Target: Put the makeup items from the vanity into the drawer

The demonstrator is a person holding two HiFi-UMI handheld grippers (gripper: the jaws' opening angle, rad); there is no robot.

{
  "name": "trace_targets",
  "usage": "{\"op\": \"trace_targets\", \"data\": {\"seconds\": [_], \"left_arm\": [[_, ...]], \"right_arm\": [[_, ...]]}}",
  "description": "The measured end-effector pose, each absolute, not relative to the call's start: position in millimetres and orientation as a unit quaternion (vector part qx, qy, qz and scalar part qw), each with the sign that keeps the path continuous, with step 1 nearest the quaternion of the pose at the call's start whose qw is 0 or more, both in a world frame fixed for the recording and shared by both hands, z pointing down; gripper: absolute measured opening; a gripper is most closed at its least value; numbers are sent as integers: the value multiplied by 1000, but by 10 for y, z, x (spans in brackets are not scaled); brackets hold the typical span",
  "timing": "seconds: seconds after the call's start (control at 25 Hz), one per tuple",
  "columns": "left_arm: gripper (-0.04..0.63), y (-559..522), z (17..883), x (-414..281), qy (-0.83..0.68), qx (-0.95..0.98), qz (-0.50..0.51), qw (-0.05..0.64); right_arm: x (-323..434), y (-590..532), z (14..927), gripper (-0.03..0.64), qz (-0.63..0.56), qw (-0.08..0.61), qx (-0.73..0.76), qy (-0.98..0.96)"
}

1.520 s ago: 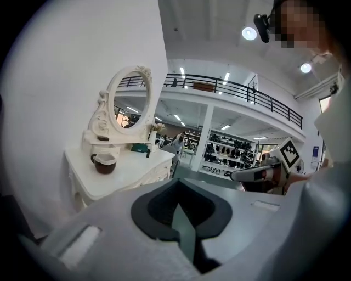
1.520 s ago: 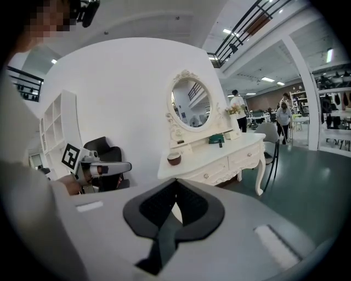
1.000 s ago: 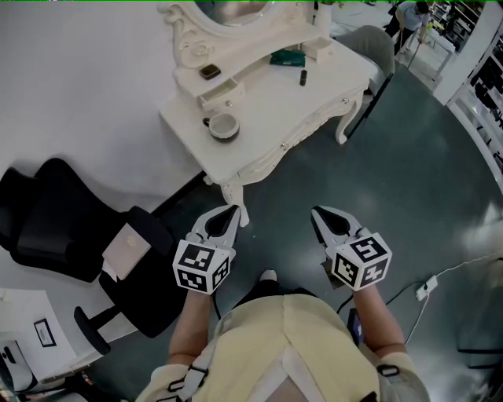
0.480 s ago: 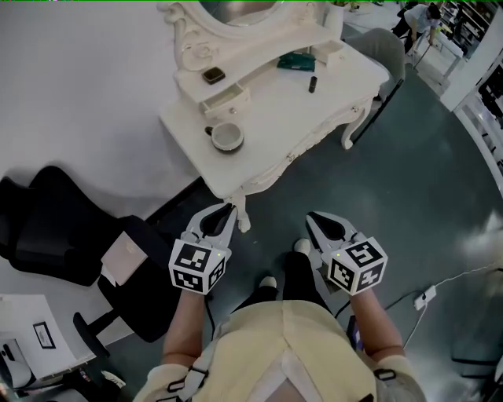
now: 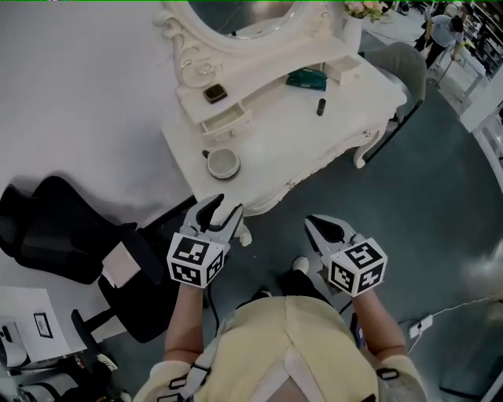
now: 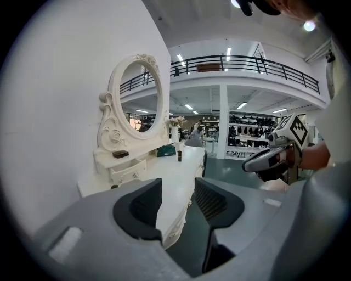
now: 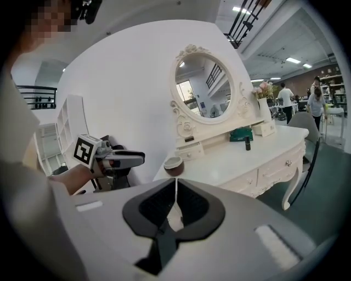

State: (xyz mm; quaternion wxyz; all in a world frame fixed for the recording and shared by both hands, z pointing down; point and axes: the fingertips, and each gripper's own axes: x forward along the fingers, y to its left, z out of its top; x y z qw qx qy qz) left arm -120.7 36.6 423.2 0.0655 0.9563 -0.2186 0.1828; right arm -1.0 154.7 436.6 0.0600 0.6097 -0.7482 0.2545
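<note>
The left claw stands part open, its jaws just having spread, and nothing sits between them – only the desk's near corner shows through the gap in the left gripper view. The right claw is closed tight on nothing, pads meeting in a thin seam. Both are held out in front of the person, side by side, short of the desk and touching nothing.

Nearest the left claw, by the desk's front left corner, sits a bowl. Behind it a small drawer juts a little from the shelf unit under the mirror, and on the shelf above it lies a dark compact. Further along the top, well away from both claws, a black tube stands upright, with a green pouch just behind it against the shelf – all the makeup is on the vanity, none in the drawer.

A black chair lies to the left of the desk
</note>
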Motion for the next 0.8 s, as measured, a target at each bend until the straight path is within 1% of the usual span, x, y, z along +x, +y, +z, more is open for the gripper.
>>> {"op": "trace_targets", "data": {"seconds": [0.12, 0.32, 0.48, 0.8], "left_arm": [[231, 234, 4202, -1041, -230, 953, 185, 62], [270, 34, 4173, -853, -257, 946, 192, 50], [327, -104, 4156, -711, -269, 941, 203, 37], [357, -445, 4083, -564, -289, 929, 233, 8]], "right_arm": [[170, 1419, 4367, 14, 255, 64, 598, -757], [419, 1262, 4392, 14, 251, 68, 579, -772], [600, 1173, 4451, 14, 255, 73, 564, -782], [837, 953, 4549, 14, 264, 79, 542, -794]]}}
